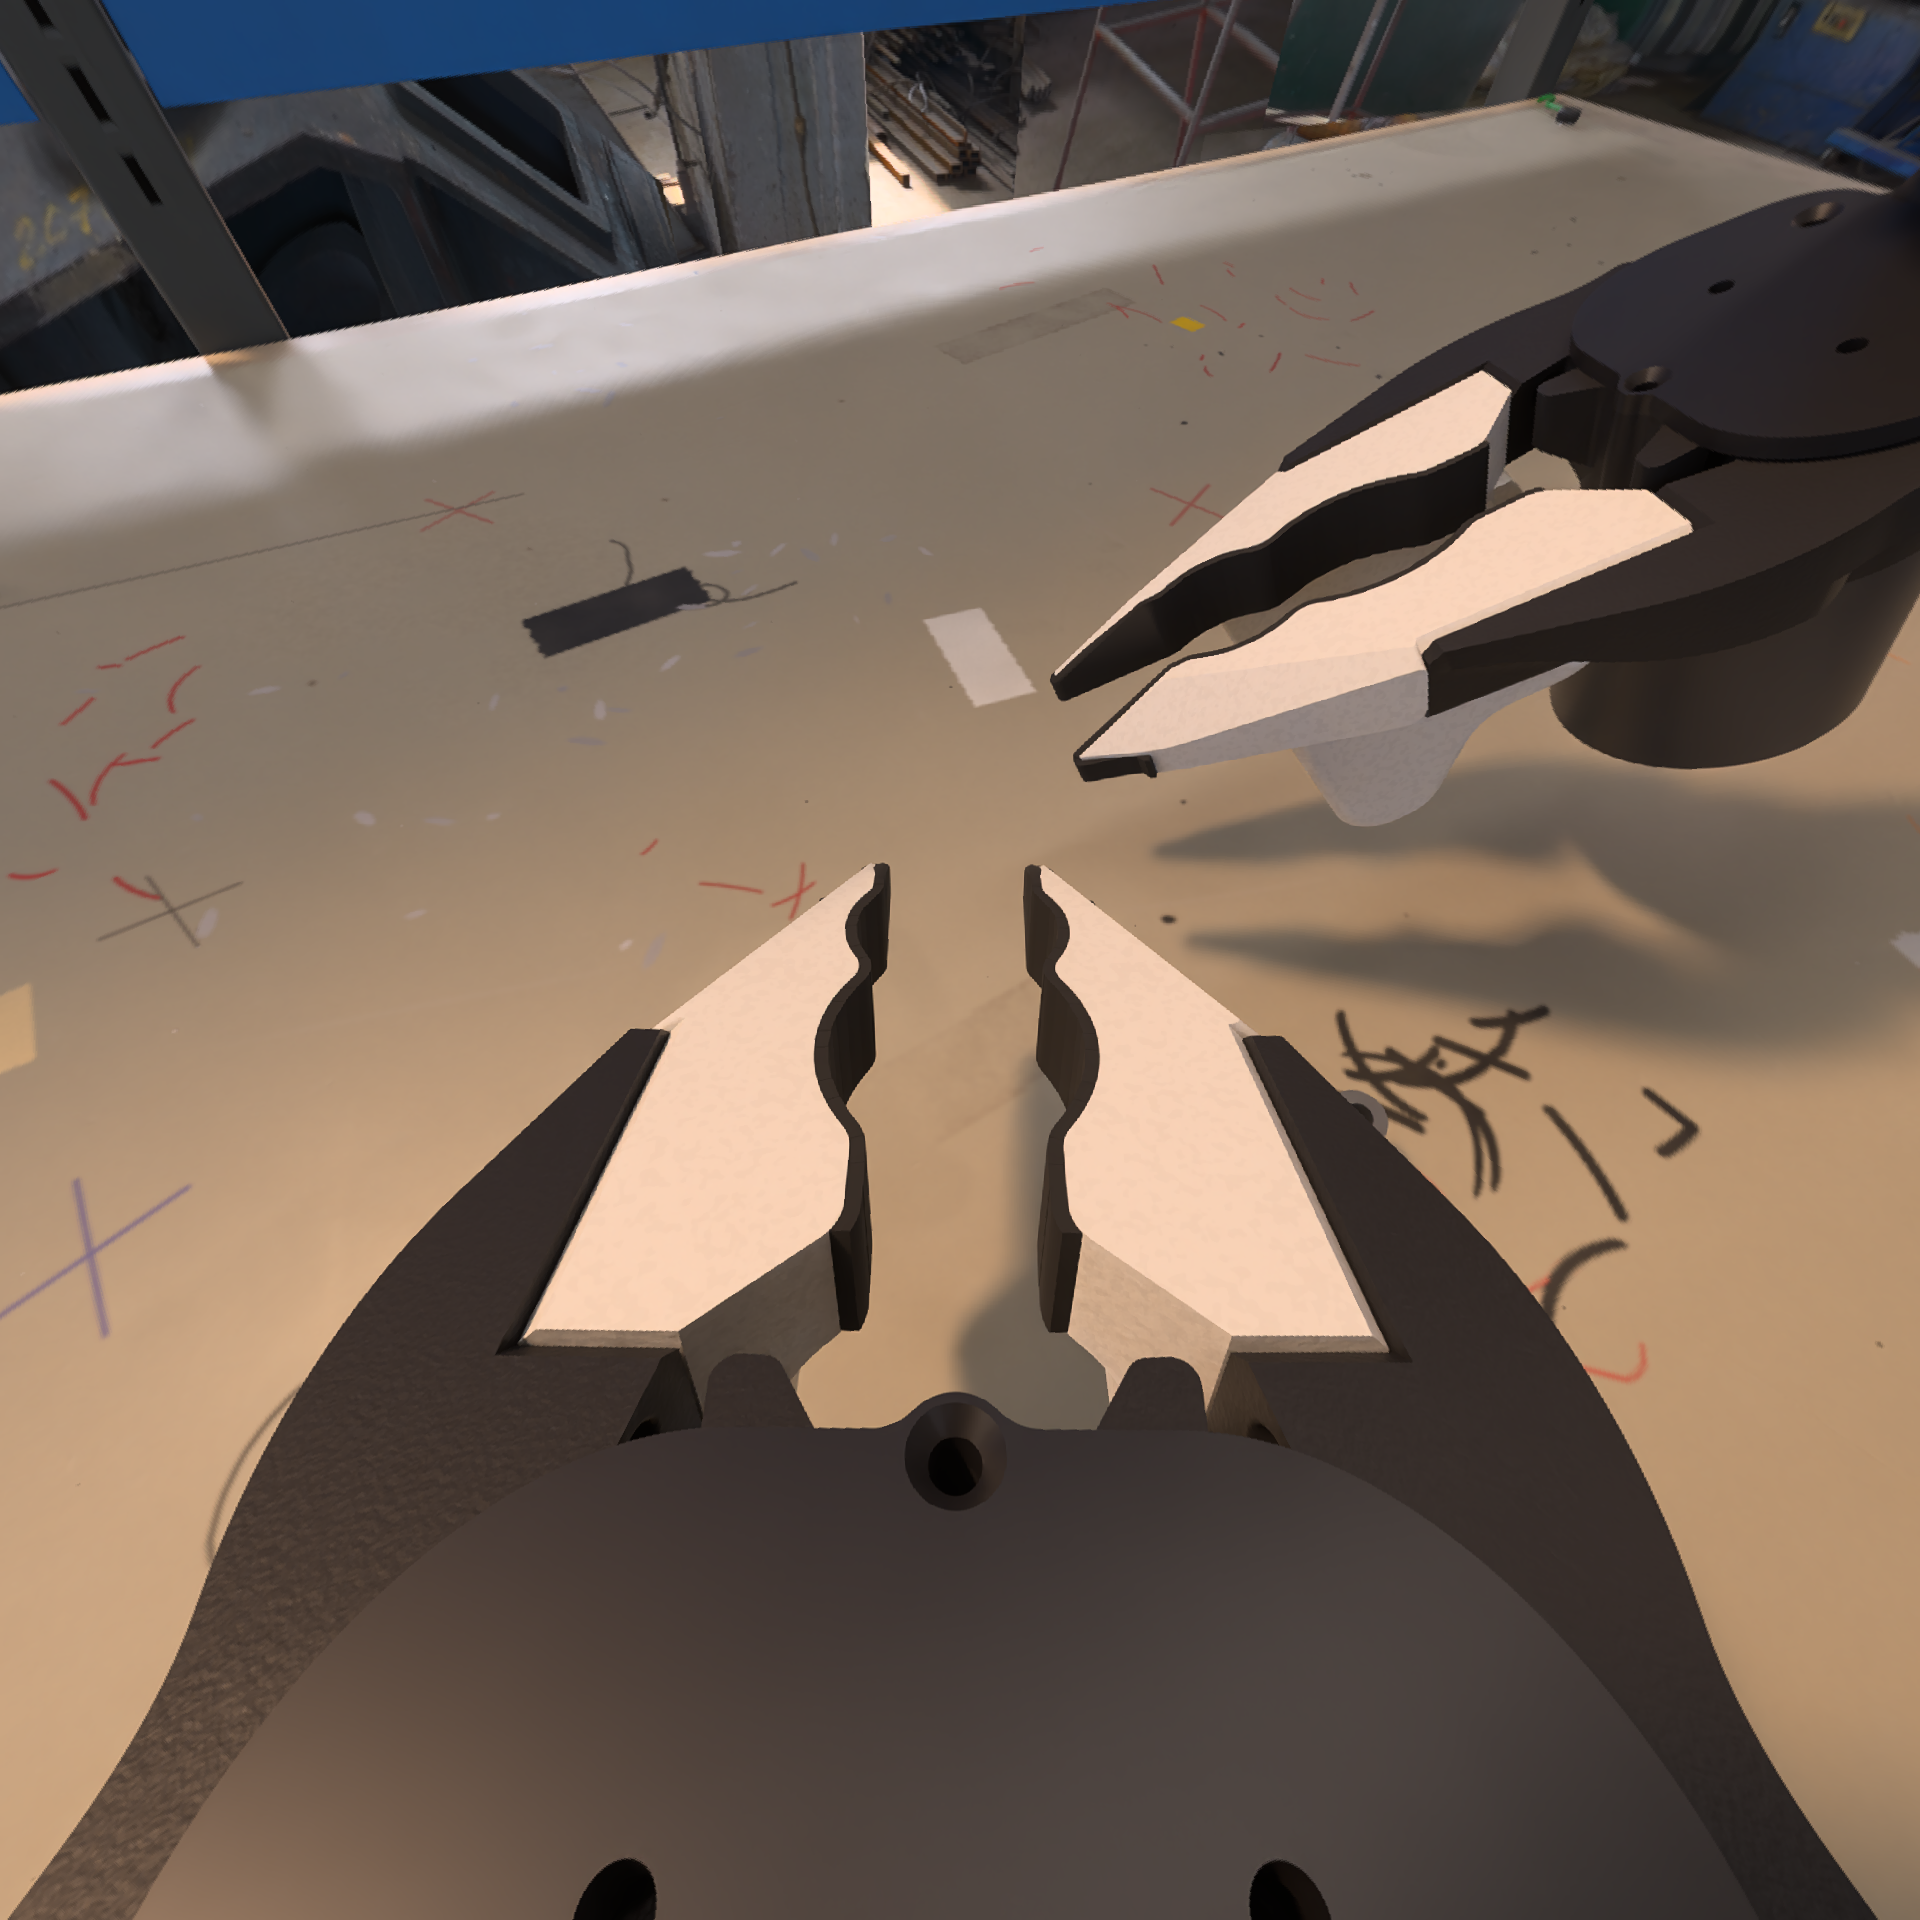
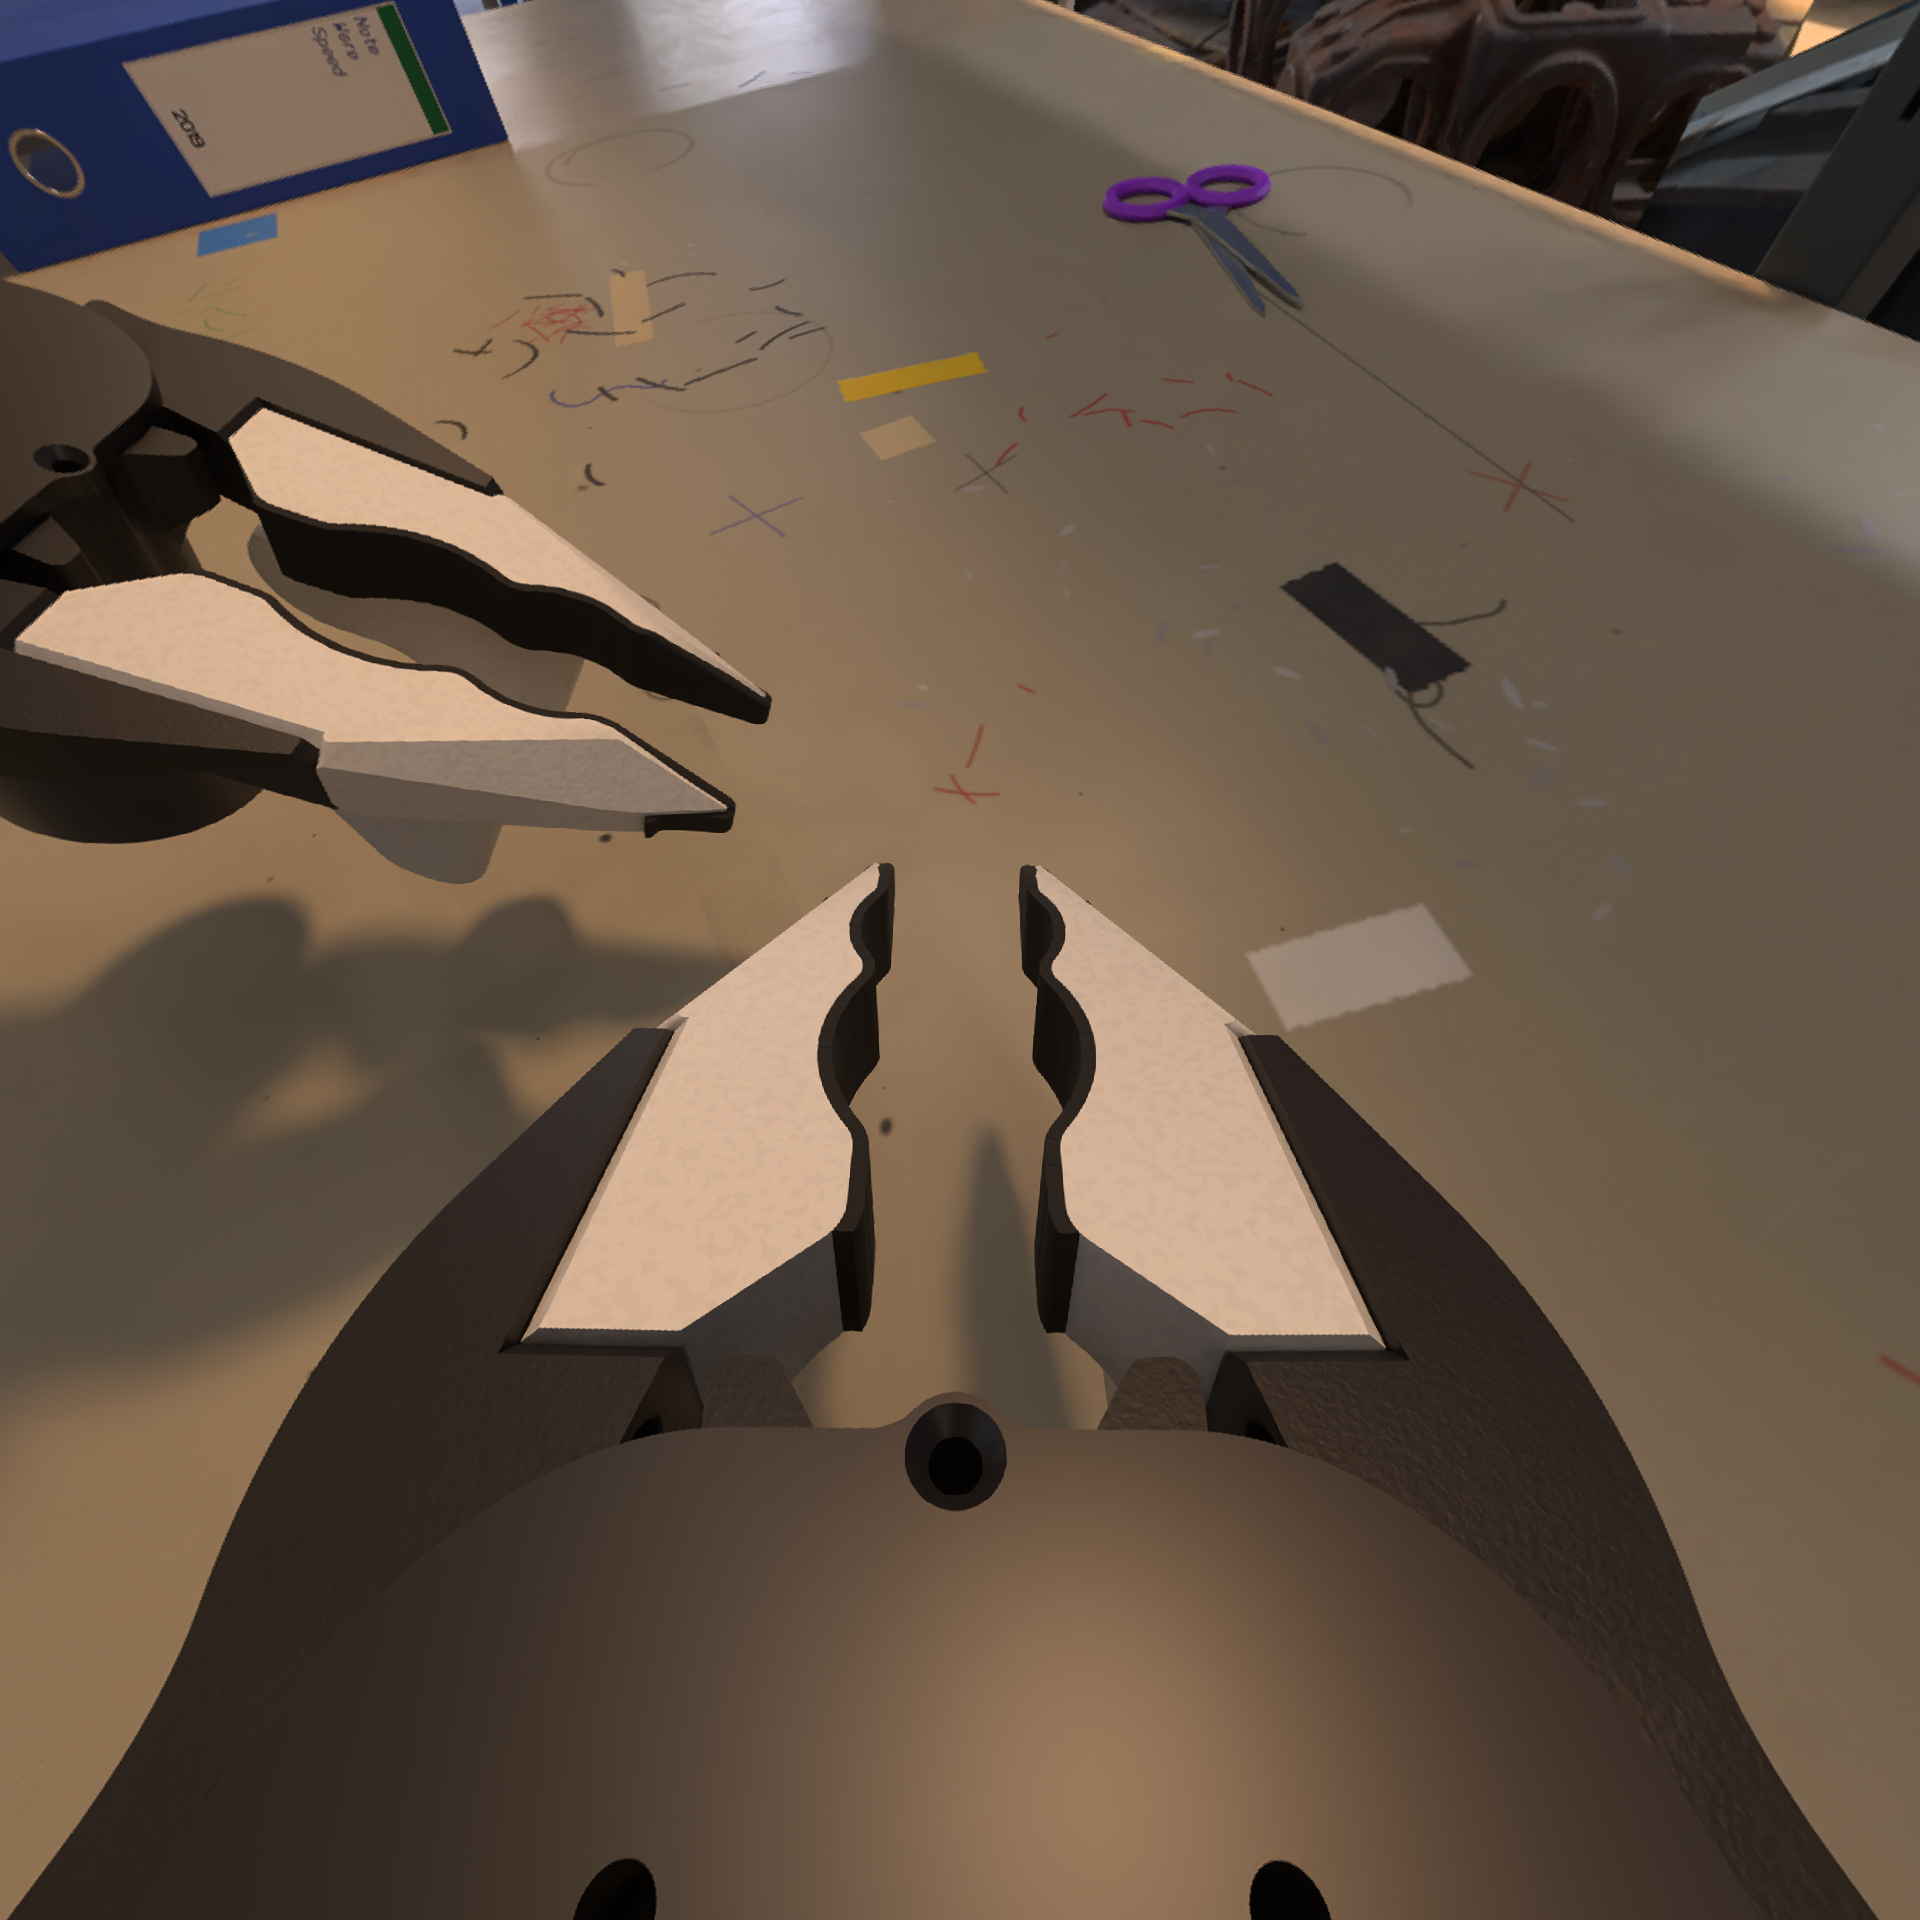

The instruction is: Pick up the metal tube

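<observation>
No metal tube shows in either view. My left gripper [image 1: 956, 878] is open and empty, a little above the beige table [image 1: 436, 1039]. My right gripper [image 2: 956, 878] is also open and empty above the table [image 2: 1091, 644]. The two point towards each other's tips. The right gripper [image 1: 1072, 727] shows at the upper right of the left wrist view. The left gripper [image 2: 746, 764] shows at the left of the right wrist view. A small grey rounded bit [image 1: 1366, 1110] peeks out beside my left gripper's right finger; I cannot tell what it is.
A blue binder [image 2: 239, 104] lies at the far left, purple-handled scissors [image 2: 1205, 208] at the far right. Tape patches are stuck flat on the table: black [image 2: 1371, 623], yellow [image 2: 909, 376], white [image 2: 1356, 961]. A black shelf upright [image 1: 114, 156] stands past the far edge.
</observation>
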Robot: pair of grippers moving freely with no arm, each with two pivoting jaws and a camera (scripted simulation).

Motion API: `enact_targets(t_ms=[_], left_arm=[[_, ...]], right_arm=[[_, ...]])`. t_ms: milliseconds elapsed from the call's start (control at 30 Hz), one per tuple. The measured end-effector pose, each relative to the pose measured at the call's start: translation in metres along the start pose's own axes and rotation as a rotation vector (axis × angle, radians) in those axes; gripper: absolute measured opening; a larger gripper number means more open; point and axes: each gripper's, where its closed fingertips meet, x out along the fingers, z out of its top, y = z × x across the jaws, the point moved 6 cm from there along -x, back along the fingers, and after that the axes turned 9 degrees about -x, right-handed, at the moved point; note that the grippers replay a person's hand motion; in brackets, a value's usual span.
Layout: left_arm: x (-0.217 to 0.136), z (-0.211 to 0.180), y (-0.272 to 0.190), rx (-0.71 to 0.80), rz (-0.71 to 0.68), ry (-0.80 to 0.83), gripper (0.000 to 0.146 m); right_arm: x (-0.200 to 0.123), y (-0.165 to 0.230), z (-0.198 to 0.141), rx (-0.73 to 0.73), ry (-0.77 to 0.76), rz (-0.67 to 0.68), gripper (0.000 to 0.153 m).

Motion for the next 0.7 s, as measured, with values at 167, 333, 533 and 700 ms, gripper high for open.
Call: enact_targets(t_ms=[167,333,533,700], left_arm=[[0.0,-0.001,-0.002,0.038,0.019,0.006,0.025],[0.0,-0.002,-0.002,0.043,0.024,0.009,0.025],[0.0,-0.001,-0.006,0.032,-0.012,0.012,0.024],[0.002,-0.003,-0.009,0.041,-0.023,0.028,0.024]], right_arm=[[0.001,0.005,-0.001,-0.031,0.013,0.009,0.024],[-0.016,0.009,0.0,-0.177,-0.027,0.141,0.021],[-0.026,0.032,-0.03,-0.181,0.102,0.453,0.024],[-0.023,0.052,-0.03,-0.222,0.126,0.525,0.024]])
